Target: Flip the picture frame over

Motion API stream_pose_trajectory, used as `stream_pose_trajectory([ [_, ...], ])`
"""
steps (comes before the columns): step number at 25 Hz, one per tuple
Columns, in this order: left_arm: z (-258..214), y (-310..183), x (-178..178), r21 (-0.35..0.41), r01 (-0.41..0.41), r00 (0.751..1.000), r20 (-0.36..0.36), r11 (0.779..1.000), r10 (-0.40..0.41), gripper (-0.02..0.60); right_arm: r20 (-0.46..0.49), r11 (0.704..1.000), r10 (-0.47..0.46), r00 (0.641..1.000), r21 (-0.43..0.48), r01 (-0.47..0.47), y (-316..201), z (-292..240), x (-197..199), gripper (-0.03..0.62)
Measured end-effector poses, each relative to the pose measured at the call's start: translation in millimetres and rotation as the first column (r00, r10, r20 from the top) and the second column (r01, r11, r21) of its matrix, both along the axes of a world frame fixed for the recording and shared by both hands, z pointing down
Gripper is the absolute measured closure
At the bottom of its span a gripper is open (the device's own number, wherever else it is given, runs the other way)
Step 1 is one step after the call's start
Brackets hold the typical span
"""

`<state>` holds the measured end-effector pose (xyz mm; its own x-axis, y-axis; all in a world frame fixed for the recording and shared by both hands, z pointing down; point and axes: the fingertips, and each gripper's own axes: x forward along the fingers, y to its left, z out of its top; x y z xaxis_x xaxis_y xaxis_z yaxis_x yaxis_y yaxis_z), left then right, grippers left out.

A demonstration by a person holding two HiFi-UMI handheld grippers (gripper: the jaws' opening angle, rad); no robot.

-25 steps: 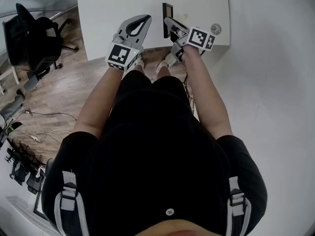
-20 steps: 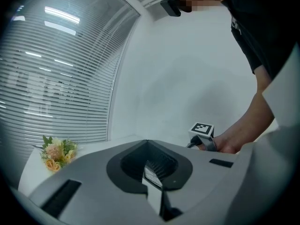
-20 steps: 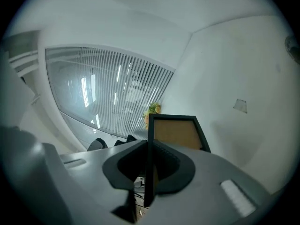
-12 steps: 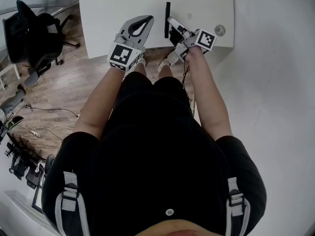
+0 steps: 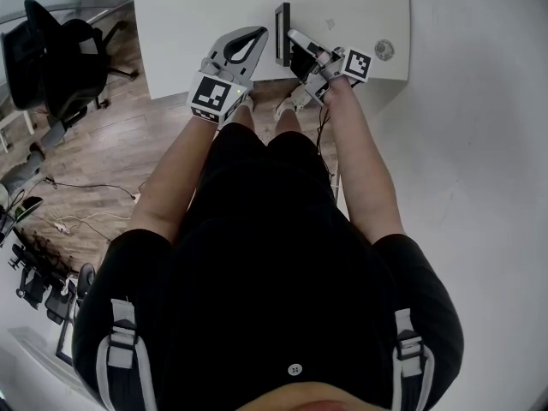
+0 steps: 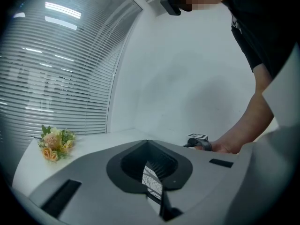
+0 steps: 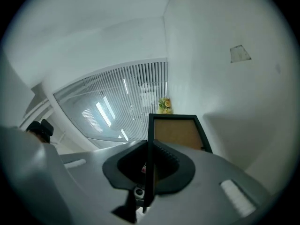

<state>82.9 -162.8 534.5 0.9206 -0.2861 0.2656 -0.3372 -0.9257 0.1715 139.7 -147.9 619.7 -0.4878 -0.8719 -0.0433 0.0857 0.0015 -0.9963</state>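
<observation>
The picture frame (image 5: 282, 33) is black-rimmed and stands on its edge on the white table (image 5: 197, 24), near the front edge. My right gripper (image 5: 296, 40) is shut on the frame's near edge. In the right gripper view the thin black rim runs up between the jaws (image 7: 150, 146), and the brown back of the frame (image 7: 178, 133) faces right. My left gripper (image 5: 254, 33) hovers just left of the frame, jaws closed with nothing held. In the left gripper view (image 6: 148, 145) its tips meet, and the right hand shows beyond them.
A small bunch of flowers (image 6: 54, 143) lies at the table's far side. A small round grey object (image 5: 383, 51) sits at the table's right corner. A black office chair (image 5: 50, 58) and cables (image 5: 60, 221) are on the wooden floor to the left.
The right gripper has rolled and turned the frame: it showed a dark face, then stood thin on its edge, and now leans a little past upright. The left gripper has barely moved.
</observation>
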Motion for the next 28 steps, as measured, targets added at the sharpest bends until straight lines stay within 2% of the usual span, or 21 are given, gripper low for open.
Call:
stream_pose_trajectory([
  [3,7.4,0.6,-0.7,-0.010,-0.001,1.000,0.023,1.000,0.001,0.580,0.010,1.000,-0.007,1.000,-0.011,0.007,1.8,8.3,0.6,0.545],
  [10,14.8,-1.8,-0.1,-0.019,0.005,1.000,0.017,1.000,-0.004,0.580,0.055,1.000,-0.023,0.998,-0.004,0.023,0.4,19.7,3.9,0.545],
  [17,28.9,-0.7,-0.5,-0.020,0.006,1.000,0.013,1.000,-0.005,0.580,0.035,0.998,-0.057,0.998,0.000,0.057,0.1,31.7,3.6,0.545],
  [28,32.2,-2.0,4.6,-0.010,0.012,1.000,0.009,1.000,-0.012,0.580,0.017,0.999,-0.043,0.999,0.001,0.043,0.3,38.0,9.3,0.542],
])
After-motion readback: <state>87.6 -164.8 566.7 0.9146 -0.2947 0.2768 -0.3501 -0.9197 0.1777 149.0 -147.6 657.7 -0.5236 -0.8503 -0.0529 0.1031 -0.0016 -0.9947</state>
